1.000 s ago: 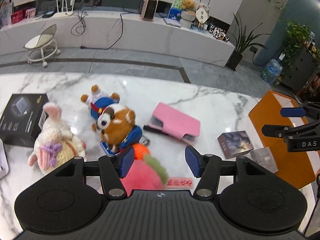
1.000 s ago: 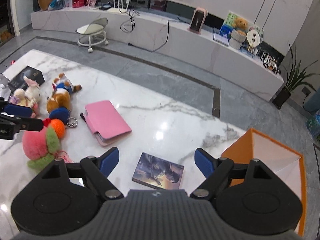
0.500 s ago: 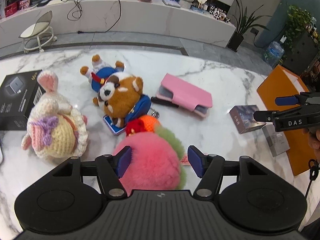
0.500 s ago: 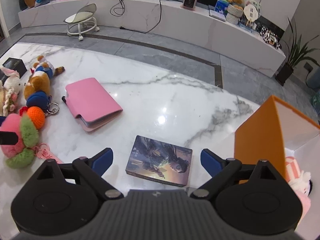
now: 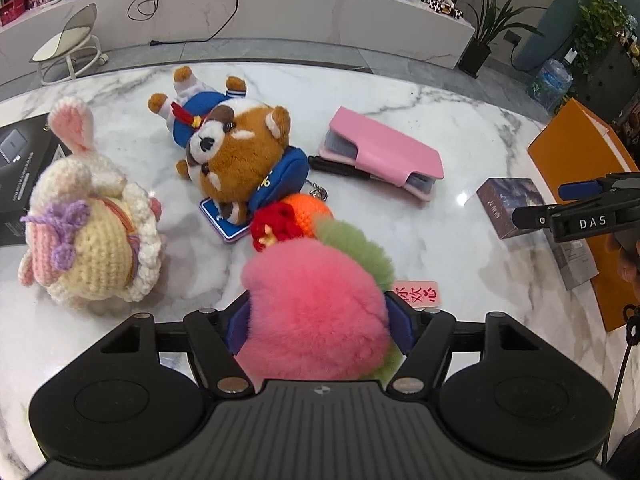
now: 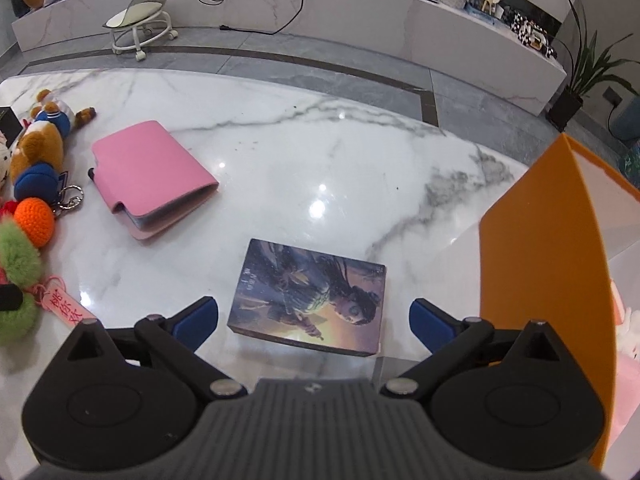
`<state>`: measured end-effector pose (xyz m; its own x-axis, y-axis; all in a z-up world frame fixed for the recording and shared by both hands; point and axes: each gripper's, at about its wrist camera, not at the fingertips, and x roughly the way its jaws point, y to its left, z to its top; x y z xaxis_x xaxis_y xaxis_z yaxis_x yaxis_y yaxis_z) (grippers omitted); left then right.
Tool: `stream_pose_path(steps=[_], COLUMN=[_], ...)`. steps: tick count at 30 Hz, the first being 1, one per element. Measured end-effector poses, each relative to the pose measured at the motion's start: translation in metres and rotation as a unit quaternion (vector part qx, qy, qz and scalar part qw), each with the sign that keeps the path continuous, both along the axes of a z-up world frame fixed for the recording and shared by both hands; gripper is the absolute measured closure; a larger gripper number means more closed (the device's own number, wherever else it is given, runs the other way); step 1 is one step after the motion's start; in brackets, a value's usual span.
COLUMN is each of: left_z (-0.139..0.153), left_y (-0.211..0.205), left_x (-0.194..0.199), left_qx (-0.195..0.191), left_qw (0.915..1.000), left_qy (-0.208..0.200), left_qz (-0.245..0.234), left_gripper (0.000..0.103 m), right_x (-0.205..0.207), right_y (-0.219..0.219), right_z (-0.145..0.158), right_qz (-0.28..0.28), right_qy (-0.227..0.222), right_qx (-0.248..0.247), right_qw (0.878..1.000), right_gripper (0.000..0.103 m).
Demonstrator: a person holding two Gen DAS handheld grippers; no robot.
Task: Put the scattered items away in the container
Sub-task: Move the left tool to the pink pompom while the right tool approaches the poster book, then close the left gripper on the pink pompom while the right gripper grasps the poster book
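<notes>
Both my tongs are opening. Left gripper [image 5: 318, 330] straddles the fluffy pink peach plush [image 5: 316, 308] on the white marble table [image 5: 400, 240]; whether its pads touch, can't tell. Right gripper [image 6: 313, 322] is spread around the dark illustrated flat box [image 6: 310, 294], not touching, orange open container [image 6: 544, 264] just beside.

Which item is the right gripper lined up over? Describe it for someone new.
On the marble table, just left of the orange container, lies a flat box between the opening right gripper fingers. Its dark illustrated cover distinguishes it from the plain pink wallet.
</notes>
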<state>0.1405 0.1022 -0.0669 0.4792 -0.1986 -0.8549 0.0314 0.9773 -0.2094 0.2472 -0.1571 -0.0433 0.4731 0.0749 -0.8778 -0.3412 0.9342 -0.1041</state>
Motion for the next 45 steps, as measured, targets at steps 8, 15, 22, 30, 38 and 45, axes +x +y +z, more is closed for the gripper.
stream_pose_path(steps=[8, 15, 22, 30, 38, 45], left_z=[-0.007, -0.008, -0.006, -0.003, 0.003, 0.010], left_y=[0.000, -0.002, 0.004, 0.005, 0.003, 0.001], left_x=[0.004, 0.007, 0.006, 0.004, 0.001, -0.003], left_qx=[0.004, 0.011, 0.001, -0.012, -0.020, -0.020], left_qw=[1.0000, 0.9998, 0.9999, 0.9996, 0.9994, 0.9993], left_qy=[0.001, -0.008, -0.009, 0.000, 0.000, -0.005], left_qz=[-0.003, -0.015, -0.014, -0.024, -0.028, -0.032], left_gripper=[0.021, 0.020, 0.037, 0.048, 0.059, 0.071], right_x=[0.009, 0.017, 0.021, 0.019, 0.014, 0.012], right_y=[-0.004, -0.006, -0.005, -0.001, 0.003, -0.001], right_z=[-0.013, -0.027, -0.030, -0.024, -0.015, -0.007], right_qz=[-0.022, -0.041, -0.053, -0.055, -0.040, -0.041], right_qy=[0.017, 0.027, 0.029, 0.035, 0.035, 0.028], right_qx=[0.019, 0.023, 0.039, 0.038, 0.052, 0.060], right_qw=[0.999, 0.999, 0.997, 0.997, 0.997, 0.997], right_gripper=[0.001, 0.001, 0.001, 0.013, 0.013, 0.013])
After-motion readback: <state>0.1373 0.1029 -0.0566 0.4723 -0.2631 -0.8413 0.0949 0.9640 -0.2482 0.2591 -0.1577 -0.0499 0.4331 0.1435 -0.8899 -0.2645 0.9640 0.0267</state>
